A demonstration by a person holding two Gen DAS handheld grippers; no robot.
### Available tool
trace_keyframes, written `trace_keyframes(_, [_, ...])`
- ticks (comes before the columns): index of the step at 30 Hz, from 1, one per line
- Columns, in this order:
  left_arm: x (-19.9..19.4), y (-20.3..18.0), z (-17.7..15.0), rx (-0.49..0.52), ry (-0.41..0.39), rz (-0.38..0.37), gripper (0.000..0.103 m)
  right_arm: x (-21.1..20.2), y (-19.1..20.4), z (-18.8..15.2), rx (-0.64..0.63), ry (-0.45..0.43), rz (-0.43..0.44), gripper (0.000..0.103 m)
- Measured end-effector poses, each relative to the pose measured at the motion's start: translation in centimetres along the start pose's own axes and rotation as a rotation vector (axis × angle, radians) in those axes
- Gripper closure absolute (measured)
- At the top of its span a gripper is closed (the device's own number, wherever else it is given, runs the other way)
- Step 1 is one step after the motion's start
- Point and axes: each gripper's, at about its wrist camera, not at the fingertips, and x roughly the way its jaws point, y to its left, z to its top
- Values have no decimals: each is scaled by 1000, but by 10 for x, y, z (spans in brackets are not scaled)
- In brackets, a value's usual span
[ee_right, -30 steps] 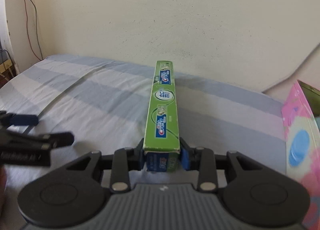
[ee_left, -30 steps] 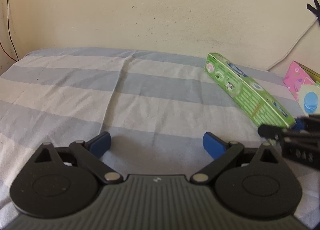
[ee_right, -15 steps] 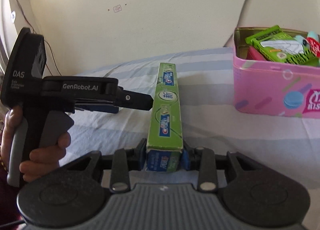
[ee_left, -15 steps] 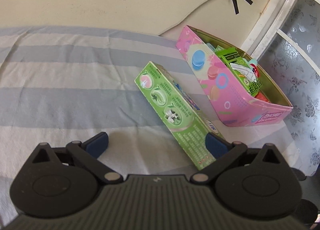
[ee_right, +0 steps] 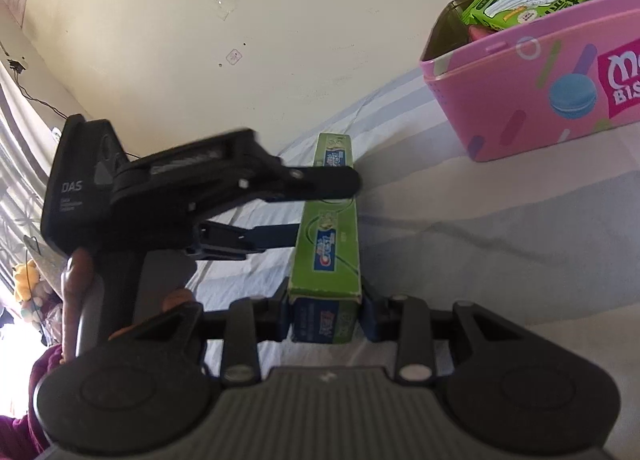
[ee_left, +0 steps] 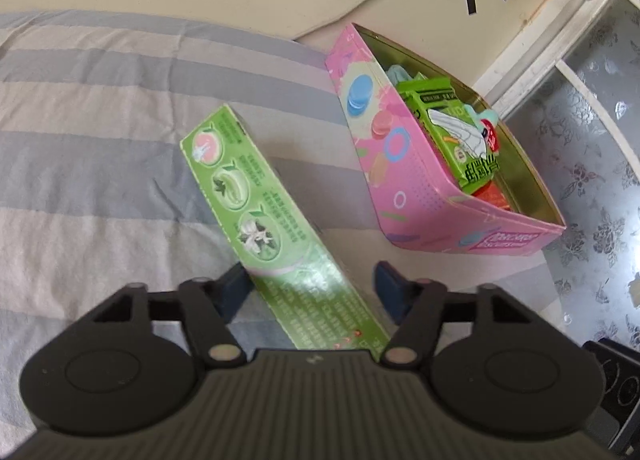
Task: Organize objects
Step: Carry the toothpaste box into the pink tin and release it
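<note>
You have one toothpaste box (ee_right: 330,244), clamped endwise in your right gripper (ee_right: 326,318); your left gripper (ee_left: 316,288), angled downward, is closing around it, beside one pink tin (ee_left: 404,179).

The bed (ee_left: 100,107) has a wrinkled sheet with grey-blue and pale stripes. A pink tin (ee_left: 404,179) stands directly on it, ahead and to the right of the left hand-held gripper (ee_left: 312,292), near the wall.

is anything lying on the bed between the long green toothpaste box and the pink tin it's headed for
Nothing visible does. Only bare striped bedsheet lies between the long green cardboard toothpaste box and the pink tin. The tin already holds green packets, which may crowd a long box.
</note>
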Motion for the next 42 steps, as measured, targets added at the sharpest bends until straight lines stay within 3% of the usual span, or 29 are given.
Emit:
trace_keyframes(3, [-5, -26, 11, 69, -23, -26, 39, -17, -2, 7, -37, -64, -13, 71])
trace_keyframes(8, [-10, -101, 38, 245, -118, -92, 39, -69, -5, 30, -95, -278, -46, 71])
trace_keyframes(13, [21, -179, 53, 418, -159, -151, 37, -115, -22, 53, -159, -458, -198, 71])
trace_keyframes(17, [60, -214, 62, 453, -141, -197, 37, -129, -54, 69, -111, -534, -302, 71])
trace_keyframes(20, [89, -235, 66, 494, -122, -183, 36, -128, -82, 86, -51, -570, -377, 71])
trace_keyframes(24, [111, -245, 76, 509, -115, -125, 35, -116, -108, 96, -22, -596, -487, 65])
trace_keyframes(27, [107, -240, 79, 504, -129, -109, 30, -117, -108, 93, -68, -631, -557, 49])
trace_keyframes(29, [99, -236, 77, 506, -158, -87, 26, -118, -107, 89, -85, -648, -568, 31])
trace_keyframes(35, [74, -227, 64, 527, -236, 52, 26, -121, -94, 74, -128, -681, -582, 31])
trace_keyframes(42, [29, -198, 43, 508, -313, 160, 23, -132, -69, 52, -126, -713, -607, 31])
